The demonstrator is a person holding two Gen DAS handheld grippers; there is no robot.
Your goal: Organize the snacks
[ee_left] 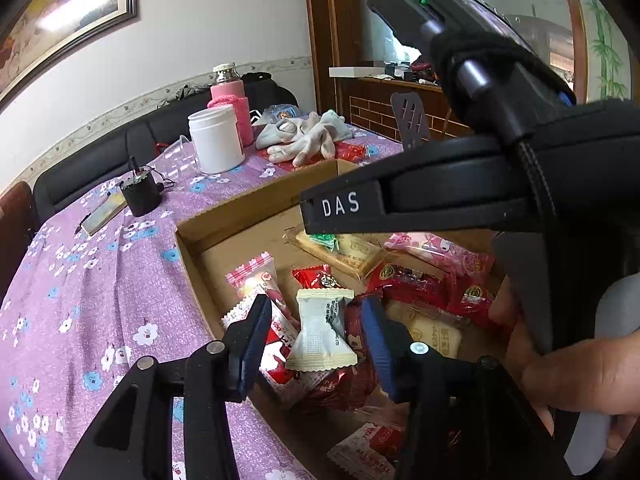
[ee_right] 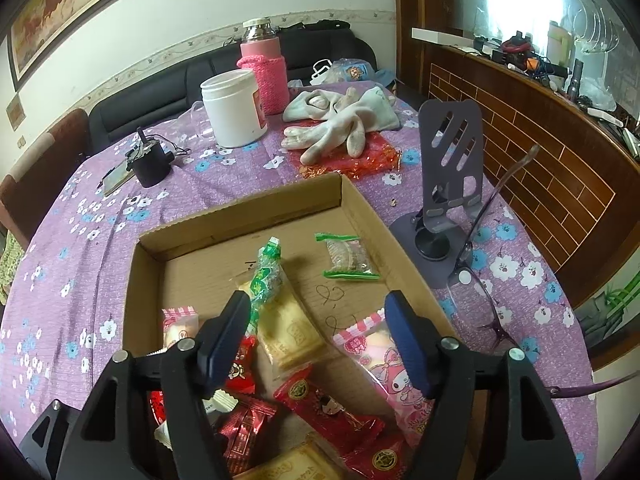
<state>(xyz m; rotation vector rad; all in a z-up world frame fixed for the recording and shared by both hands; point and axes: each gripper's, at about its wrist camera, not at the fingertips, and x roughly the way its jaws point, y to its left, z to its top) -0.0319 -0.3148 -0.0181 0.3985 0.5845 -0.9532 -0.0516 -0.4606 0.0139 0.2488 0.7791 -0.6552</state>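
Two hand-held grippers: both over the cardboard box (ee_right: 248, 216) on the desk (ee_right: 100, 240), pointed down into it.
Left hand-held gripper (ee_left: 316, 344): released; jaws apart, white-wrapped candy (ee_left: 322, 332) between the pads, contact not discernible.
Right hand-held gripper (ee_right: 318, 340): released; jaws wide, nothing gripped; beige biscuit packet (ee_right: 288, 332) and green-wrapped candy (ee_right: 266, 276) below the gap.
Snacks: inside the box, clustered at the near end; red packets (ee_right: 320, 404), pink cartoon packet (ee_right: 384, 368), clear packet with green seals (ee_right: 348, 258) lying apart toward the far right wall.
Desk cover: purple floral cloth.
Beyond the box: white jar (ee_right: 234, 108), pink knitted-sleeve flask (ee_right: 264, 76), grey gloves (ee_right: 340, 120).
Right of the box: phone stand (ee_right: 448, 168), spectacles (ee_right: 484, 280).
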